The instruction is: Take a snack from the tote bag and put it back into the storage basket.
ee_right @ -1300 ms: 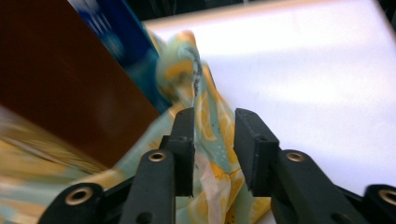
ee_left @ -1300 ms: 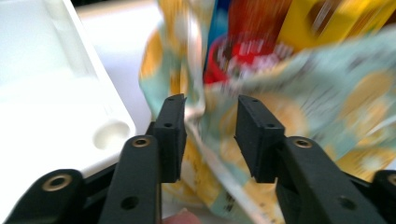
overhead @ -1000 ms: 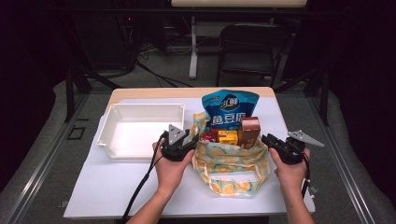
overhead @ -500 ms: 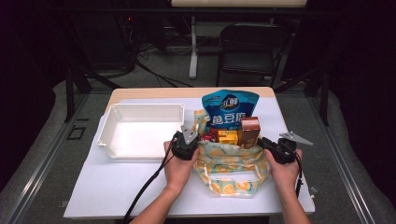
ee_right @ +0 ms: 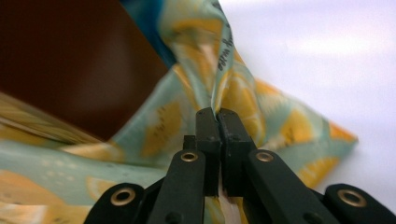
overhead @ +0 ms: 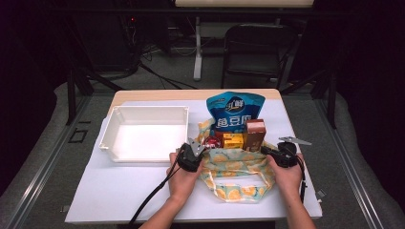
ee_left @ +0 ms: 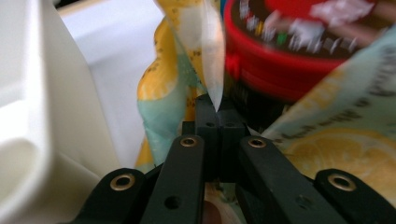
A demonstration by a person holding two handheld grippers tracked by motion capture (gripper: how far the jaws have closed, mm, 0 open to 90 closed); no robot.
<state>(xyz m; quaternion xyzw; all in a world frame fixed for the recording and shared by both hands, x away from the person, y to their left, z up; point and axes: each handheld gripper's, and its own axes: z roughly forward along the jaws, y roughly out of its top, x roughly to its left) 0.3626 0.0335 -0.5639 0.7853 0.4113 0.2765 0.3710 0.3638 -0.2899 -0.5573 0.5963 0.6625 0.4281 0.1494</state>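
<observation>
At table centre, both hand-held grippers pinch the lemon-print bag [overhead: 234, 167].

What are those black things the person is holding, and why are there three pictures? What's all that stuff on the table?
Those black things are grabbers, a bit like big tweezers with two jaws. A person holds one in each hand.

One picture comes from a camera up high, looking down on the table. The other two come from little cameras riding on the grabbers, so you look right along the jaws.

On the table lies a cloth bag with lemons printed on it, full of snacks: a blue packet, a brown carton, a yellow box and a red tub. Beside it sits an empty white bin.

The left gripper has pinched the bag's edge on one side, and the right gripper has just closed on the other side. Both are shut tight on the cloth.
</observation>
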